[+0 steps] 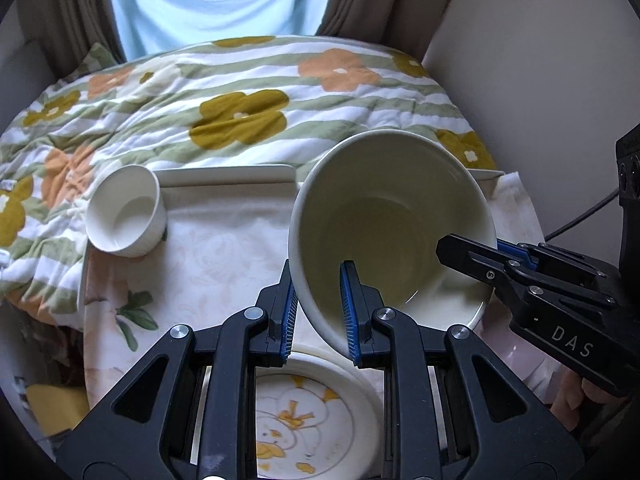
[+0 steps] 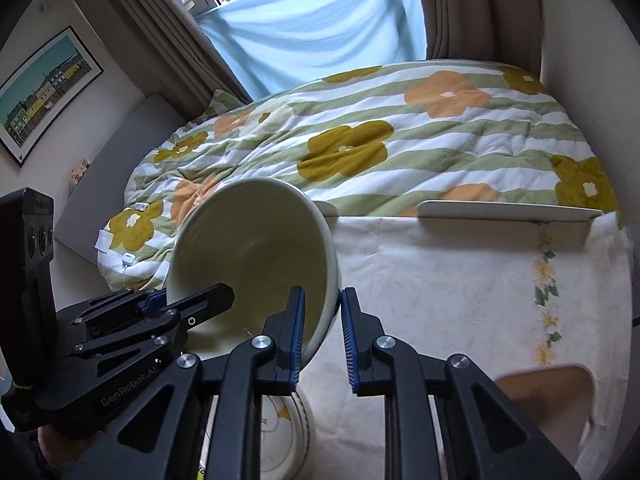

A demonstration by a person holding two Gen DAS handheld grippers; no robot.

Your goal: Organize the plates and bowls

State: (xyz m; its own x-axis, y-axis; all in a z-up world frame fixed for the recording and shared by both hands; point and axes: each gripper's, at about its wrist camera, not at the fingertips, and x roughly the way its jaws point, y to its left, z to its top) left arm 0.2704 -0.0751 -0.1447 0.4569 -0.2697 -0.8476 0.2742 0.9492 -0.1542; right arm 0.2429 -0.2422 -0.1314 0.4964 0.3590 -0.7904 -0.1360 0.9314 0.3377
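On the far left, a small white ribbed bowl (image 1: 125, 216) lies tipped on its side at the bench edge, half on the bench (image 1: 224, 248) cloth and half against the flowered quilt (image 1: 240, 92); it looks set aside, waiting to be collected.

Toward the middle, the left tool (image 1: 320, 304) is clamped on the near rim of the large cream bowl (image 1: 392, 220), one blue pad outside the wall and one inside. That bowl hangs tilted, its mouth turned toward the cameras, above the plate with the yellow drawing (image 1: 296, 416). I judge the tilt comes from holding it by the rim alone, and that it is being carried over the plate to be stacked there.

On the right, the right tool (image 2: 322, 340) also grips the same bowl's rim, at the opposite side, its pads pressed either side of the wall. Two grips probably steady a heavy, smooth bowl that one pinch might let swing.

Beyond, a flat white tray (image 2: 508, 210) rests along the far bench edge beside the quilt.

Count: two bowls, one decorated plate visible (the right view hints at stacked rims under it, but I cannot tell how many), one tray, two tools.
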